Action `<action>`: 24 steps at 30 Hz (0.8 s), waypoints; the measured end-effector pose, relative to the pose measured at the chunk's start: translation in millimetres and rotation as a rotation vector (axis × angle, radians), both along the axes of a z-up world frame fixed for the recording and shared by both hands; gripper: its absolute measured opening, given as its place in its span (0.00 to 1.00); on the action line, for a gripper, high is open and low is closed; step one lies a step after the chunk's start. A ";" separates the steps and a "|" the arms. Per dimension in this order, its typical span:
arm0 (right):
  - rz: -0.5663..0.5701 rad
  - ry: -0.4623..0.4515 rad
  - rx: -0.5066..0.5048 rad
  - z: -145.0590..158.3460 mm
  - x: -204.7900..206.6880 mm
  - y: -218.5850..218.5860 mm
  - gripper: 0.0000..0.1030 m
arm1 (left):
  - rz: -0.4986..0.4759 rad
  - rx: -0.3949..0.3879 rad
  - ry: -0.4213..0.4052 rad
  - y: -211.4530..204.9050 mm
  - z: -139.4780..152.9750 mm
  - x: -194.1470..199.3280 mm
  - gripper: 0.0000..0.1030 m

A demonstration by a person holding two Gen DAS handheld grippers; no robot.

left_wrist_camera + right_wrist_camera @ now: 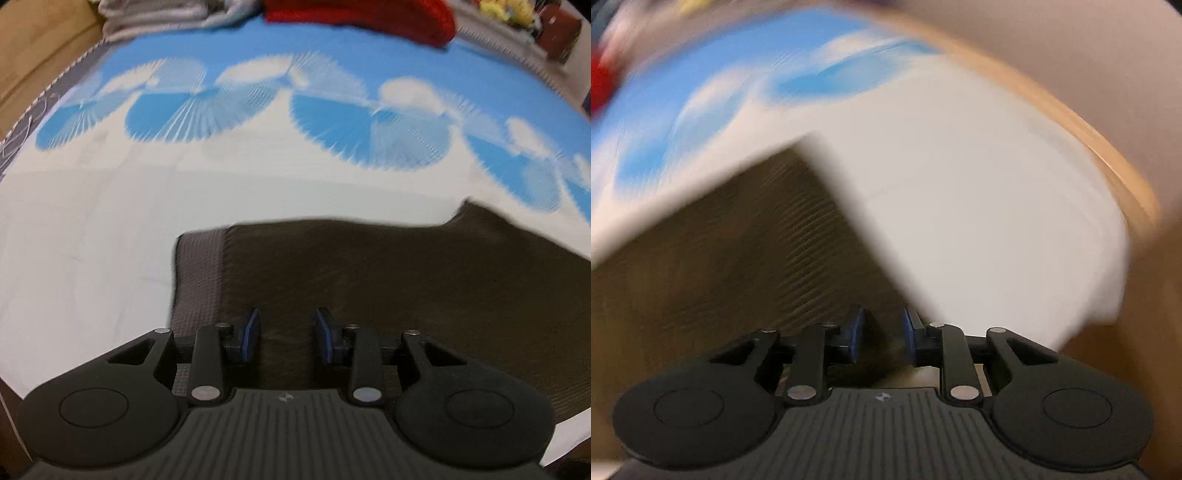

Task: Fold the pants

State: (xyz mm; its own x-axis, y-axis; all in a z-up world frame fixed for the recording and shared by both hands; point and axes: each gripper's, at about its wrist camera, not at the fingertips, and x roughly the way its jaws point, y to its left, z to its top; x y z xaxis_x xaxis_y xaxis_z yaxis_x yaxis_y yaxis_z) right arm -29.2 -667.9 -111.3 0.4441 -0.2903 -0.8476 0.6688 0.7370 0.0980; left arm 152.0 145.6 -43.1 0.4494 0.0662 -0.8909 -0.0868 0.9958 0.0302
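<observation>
The pants (388, 288) lie flat on the bed sheet (92, 229), dark ribbed fabric with a lighter waistband (199, 273) at one end. I judge them laid out or partly folded; further folds remain. My left gripper (286, 338) hovers over the pants near the waistband, fingers apart, holding nothing. My right gripper (882, 338) sits at another pants edge, blurred, fingers parted, apparently empty. Beyond the pants lies a red garment (362, 18). No legible writing.

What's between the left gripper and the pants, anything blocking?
Nothing visible. The left gripper sits open directly over the dark pants, fabric filling the gap between its fingers. The red cloth lies far off at the bedsheet's back edge.
</observation>
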 end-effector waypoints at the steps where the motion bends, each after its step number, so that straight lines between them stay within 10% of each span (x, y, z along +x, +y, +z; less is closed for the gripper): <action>1: -0.099 -0.062 0.045 3.7 -18.5 -15.2 0.32 | -0.008 -0.007 -0.020 -6.3 5.2 -2.3 0.37; 5: -0.286 -0.254 0.315 -8.5 -62.6 -37.2 0.39 | -0.060 -0.029 -0.057 -37.1 14.6 -0.6 0.38; 9: -0.338 -0.253 0.497 -30.9 -57.9 -26.4 0.41 | -0.095 -0.015 -0.047 -55.5 11.2 3.2 0.38; 16: -0.380 -0.231 0.524 -41.0 -37.8 -16.7 0.42 | -0.117 -0.002 -0.031 -54.5 3.0 1.4 0.38; 24: -0.437 -0.231 0.411 -27.0 -14.1 -6.0 0.19 | -0.066 -0.019 -0.050 -26.9 9.8 -4.3 0.38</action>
